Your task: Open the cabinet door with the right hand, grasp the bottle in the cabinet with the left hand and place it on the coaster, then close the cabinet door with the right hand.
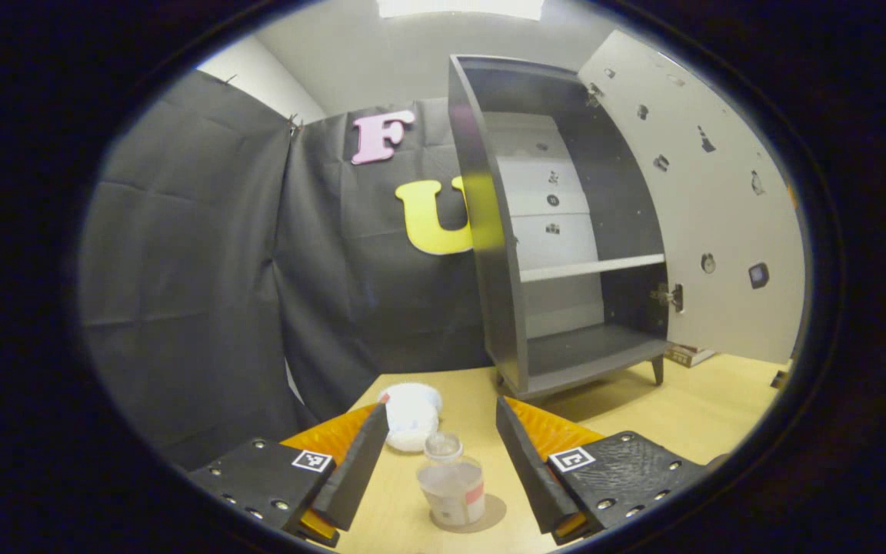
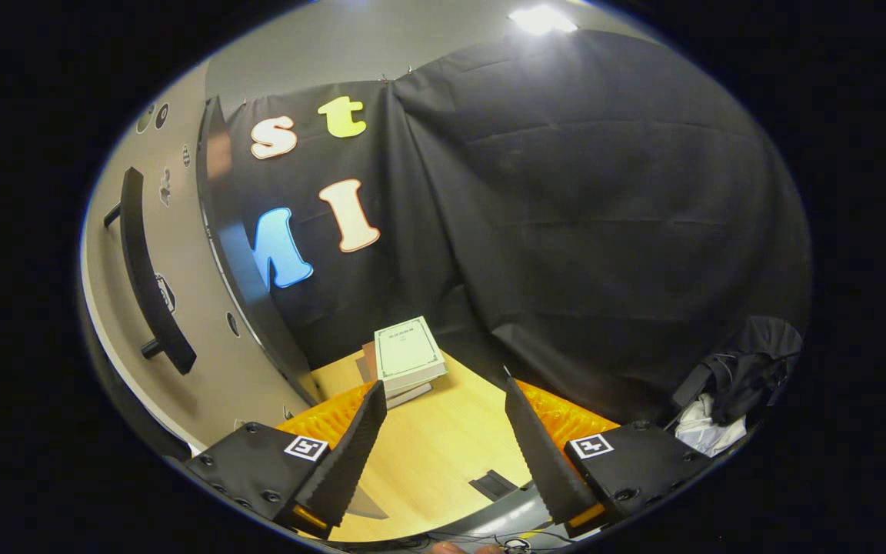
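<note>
1. Cabinet (image 1: 566, 231) stands upright at the far side of the table (image 1: 689, 415) in the left gripper view, with its door (image 1: 712, 200) swung wide to the right. Both the shelf and the floor of the cabinet look bare.
2. In the right gripper view I see the door's outer face (image 2: 204, 338) close on the left, with its long dark handle (image 2: 147, 269) running top to bottom. The handle lies up and to the left of my right gripper (image 2: 443, 454), near but not touching. Closing the door looks like the step left, and the right hand is the nearer one for it.
3. My right gripper has its fingers spread wide and carries nothing. Beyond it a small stack of books (image 2: 408, 358) rests on the table.
4. My left gripper (image 1: 439, 462) is also spread wide, and neither finger touches anything.
5. Between those fingers the bottle (image 1: 451, 481) stands upright on the round coaster (image 1: 489, 514), its long axis vertical, clear of both fingers. I judge it already placed.
6. A white crumpled object (image 1: 411, 415) lies just behind the bottle.
</note>
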